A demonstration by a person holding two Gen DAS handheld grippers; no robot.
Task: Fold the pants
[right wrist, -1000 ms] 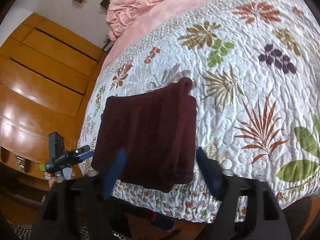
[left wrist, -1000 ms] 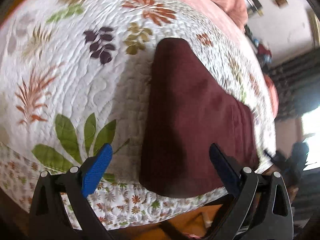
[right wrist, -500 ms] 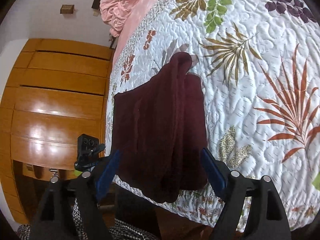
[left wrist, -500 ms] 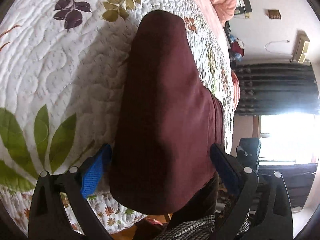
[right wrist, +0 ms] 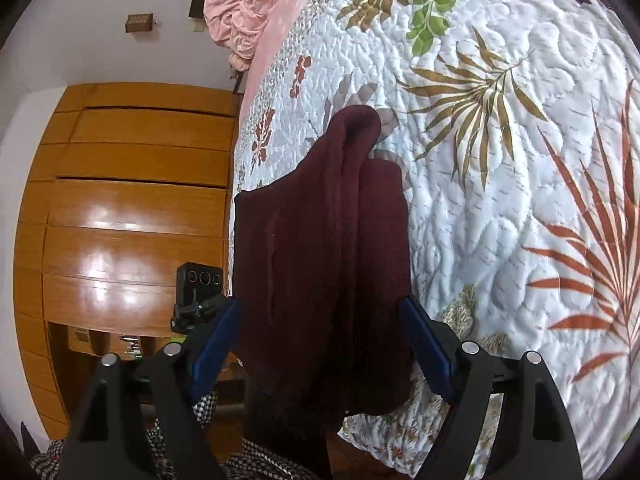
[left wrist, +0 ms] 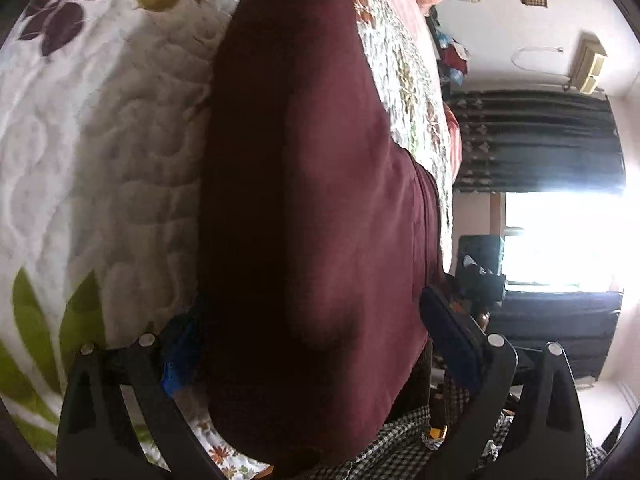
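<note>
Between the blue pads of my right tongs (right wrist: pixel 320 344) lies the near end of the maroon pants (right wrist: pixel 320 248). The jaws stand wide, one pad to each side of the cloth, and neither seems to press on it. My left tongs (left wrist: pixel 316 344) are spread the same way around the near end of the same bundle, the left pad half hidden behind the dark fabric, so I cannot tell whether it touches.

Outward from the tongs, the pants stretch away from me as one long narrow strip on the quilted bedspread (right wrist: pixel 500 200), near the edge of the bed on my left. Their near end hangs over the bed's edge toward my checked clothing (right wrist: pixel 256 466). The far end, in the right view, bunches into a small raised hump rather than lying flat.

As I judge it, the lengthwise fold is done: the legs appear stacked on each other, with layered edges showing along the strip. What remains is the crosswise folding, bringing one end over the other, and flattening that hump. Nothing is gripped yet, so that step has not begun.

Beyond the bed stand a wooden wardrobe (right wrist: pixel 132 200) and dark curtains (left wrist: pixel 540 140).
</note>
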